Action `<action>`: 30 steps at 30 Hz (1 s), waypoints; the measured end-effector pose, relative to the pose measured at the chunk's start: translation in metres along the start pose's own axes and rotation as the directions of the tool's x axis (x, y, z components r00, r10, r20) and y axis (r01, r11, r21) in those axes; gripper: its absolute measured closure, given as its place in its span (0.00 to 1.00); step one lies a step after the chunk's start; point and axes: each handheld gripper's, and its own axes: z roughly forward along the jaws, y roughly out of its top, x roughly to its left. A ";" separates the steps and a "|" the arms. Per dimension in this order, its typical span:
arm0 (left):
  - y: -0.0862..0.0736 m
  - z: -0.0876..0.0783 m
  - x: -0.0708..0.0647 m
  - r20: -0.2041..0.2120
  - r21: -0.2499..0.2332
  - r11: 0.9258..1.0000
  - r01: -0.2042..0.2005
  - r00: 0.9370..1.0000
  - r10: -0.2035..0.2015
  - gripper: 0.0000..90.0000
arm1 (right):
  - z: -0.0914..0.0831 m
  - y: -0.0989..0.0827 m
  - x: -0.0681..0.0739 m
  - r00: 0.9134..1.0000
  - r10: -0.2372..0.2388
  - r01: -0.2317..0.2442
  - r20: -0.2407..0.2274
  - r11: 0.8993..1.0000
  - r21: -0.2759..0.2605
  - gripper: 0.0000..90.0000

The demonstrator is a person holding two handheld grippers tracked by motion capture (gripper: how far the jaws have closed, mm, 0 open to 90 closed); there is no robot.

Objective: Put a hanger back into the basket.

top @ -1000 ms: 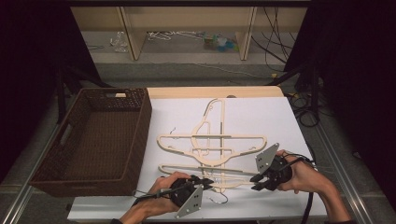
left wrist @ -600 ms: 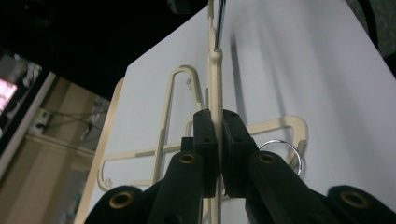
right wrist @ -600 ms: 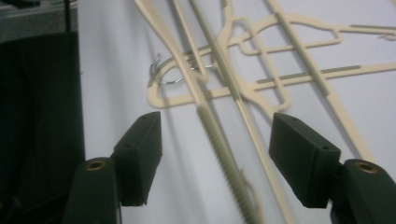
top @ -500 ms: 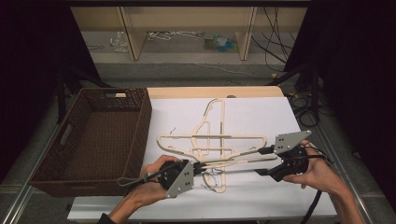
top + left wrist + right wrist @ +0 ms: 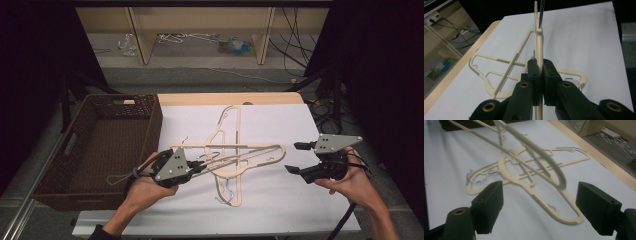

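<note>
Hanger clamped left, basket beyond

Left gripper [image 5: 192, 167] clamps the lifted hanger [image 5: 250, 154] at its neck — its long axis runs toward the right gripper [image 5: 295, 157], whose jaws have just opened, nothing between them; basket [image 5: 150, 120] sits just left of the left gripper

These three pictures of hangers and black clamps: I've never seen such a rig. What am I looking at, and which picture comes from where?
A person stands at a table covered in white, holding a hand-operated two-jaw gripper in each hand. The high view looks down from above; each other picture comes from a camera riding on one gripper. The left gripper is shut on a cream hanger, lifted off the pile. The right gripper has just been opening and holds nothing. More cream hangers lie crossed on the white surface, and a brown wicker basket sits at the left.
</note>
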 end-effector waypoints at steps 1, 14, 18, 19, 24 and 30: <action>0.000 -0.001 0.001 0.000 -0.001 1.000 0.006 1.000 -0.006 0.96 | 0.001 -0.003 -0.001 1.000 0.015 -0.015 0.020 1.000 -0.010 0.25; 0.008 -0.039 0.027 0.040 -0.123 0.946 0.299 0.954 -0.296 0.96 | 0.022 -0.022 0.004 0.999 0.052 -0.053 0.016 0.998 0.041 0.24; 0.018 -0.058 0.036 0.058 -0.181 0.923 0.341 0.940 -0.336 0.96 | 0.026 -0.022 0.008 0.999 0.032 -0.031 -0.027 0.999 0.039 0.24; 0.021 -0.064 0.039 0.064 -0.200 0.912 0.359 0.933 -0.354 0.95 | 0.026 -0.022 0.009 0.999 0.033 -0.032 -0.028 0.998 0.048 0.24; 0.030 -0.093 0.053 0.050 -0.240 0.888 0.393 0.918 -0.393 0.96 | 0.033 -0.023 0.013 0.999 0.022 -0.021 -0.040 0.999 0.041 0.24; 0.026 -0.133 0.081 -0.034 -0.266 0.866 0.424 0.893 -0.448 0.96 | 0.042 -0.026 0.018 0.998 0.014 -0.010 -0.055 0.998 0.064 0.22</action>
